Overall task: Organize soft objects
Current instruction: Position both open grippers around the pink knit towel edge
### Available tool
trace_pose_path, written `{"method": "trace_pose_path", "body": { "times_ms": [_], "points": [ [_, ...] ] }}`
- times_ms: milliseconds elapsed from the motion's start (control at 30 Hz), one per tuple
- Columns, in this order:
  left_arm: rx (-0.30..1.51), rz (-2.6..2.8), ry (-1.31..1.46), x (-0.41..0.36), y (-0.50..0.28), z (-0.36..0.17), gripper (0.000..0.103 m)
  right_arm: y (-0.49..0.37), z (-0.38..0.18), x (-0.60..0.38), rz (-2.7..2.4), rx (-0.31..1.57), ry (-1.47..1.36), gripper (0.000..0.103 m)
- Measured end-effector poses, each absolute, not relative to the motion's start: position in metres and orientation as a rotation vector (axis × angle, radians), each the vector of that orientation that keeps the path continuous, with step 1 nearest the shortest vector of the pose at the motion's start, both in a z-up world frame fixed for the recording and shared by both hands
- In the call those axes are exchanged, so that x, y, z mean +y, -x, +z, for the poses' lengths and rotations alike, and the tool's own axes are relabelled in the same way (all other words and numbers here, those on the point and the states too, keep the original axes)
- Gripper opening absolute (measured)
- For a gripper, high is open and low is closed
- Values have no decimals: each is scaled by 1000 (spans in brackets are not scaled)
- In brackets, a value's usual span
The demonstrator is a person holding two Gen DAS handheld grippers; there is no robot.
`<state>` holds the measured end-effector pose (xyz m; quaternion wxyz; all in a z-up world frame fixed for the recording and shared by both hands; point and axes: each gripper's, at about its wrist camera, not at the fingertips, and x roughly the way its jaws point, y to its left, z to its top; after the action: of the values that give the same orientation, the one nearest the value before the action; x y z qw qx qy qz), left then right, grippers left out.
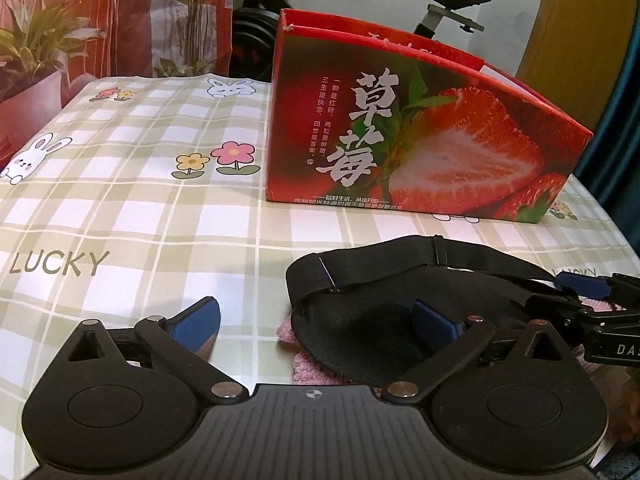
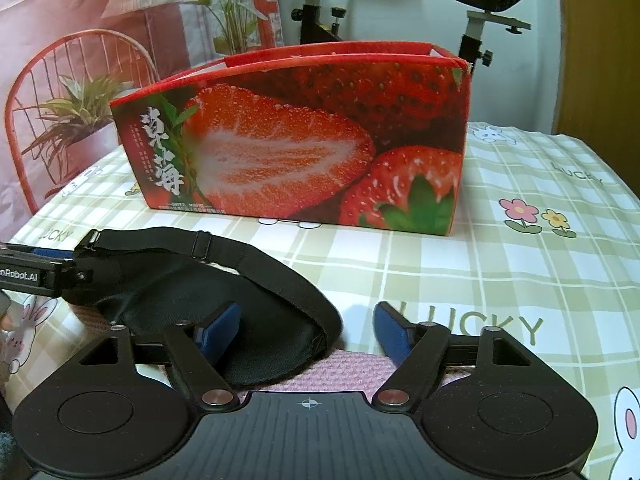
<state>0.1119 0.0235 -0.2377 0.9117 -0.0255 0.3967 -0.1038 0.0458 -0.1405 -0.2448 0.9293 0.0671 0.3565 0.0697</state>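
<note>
showing, left wrist view: left gripper [image 1: 316, 320] at bottom centre, jaws wide, nothing between them; its right pad over a black eye mask [image 1: 360, 332] lying lower centre-right on a pink knitted cloth [image 1: 308, 370]. strawberry box [image 1: 420, 120], open-topped, upper centre-right on the checked tablecloth [image 1: 120, 200]. right gripper's fingertips enter at the right edge.

right wrist view: right gripper [image 2: 306, 328] at bottom centre, jaws wide, empty; eye mask lower left under its left pad, pink cloth beneath. box upper centre.

Checked tablecloth [image 1: 132, 208] with rabbits and flowers; exercise bike [image 2: 480, 12], potted plant [image 2: 80, 120], red chair [image 2: 24, 92] behind.
</note>
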Motion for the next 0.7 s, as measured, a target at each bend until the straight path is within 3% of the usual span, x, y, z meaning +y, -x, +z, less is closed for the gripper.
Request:
{"method": "trace_pose_path", "body": {
  "times_ms": [400,467,700],
  "points": [
    [811,-203,45,23,-112,-238,103,-47,-248,-142,142,727,-148,92],
    [811,-202,46,23,-112,-239,103,-48,-248,-141,130,736,-150,103],
    [807,-200,45,23,-112,-239,103,-46,-250,-138,120,735,-150,103]
  ]
}}
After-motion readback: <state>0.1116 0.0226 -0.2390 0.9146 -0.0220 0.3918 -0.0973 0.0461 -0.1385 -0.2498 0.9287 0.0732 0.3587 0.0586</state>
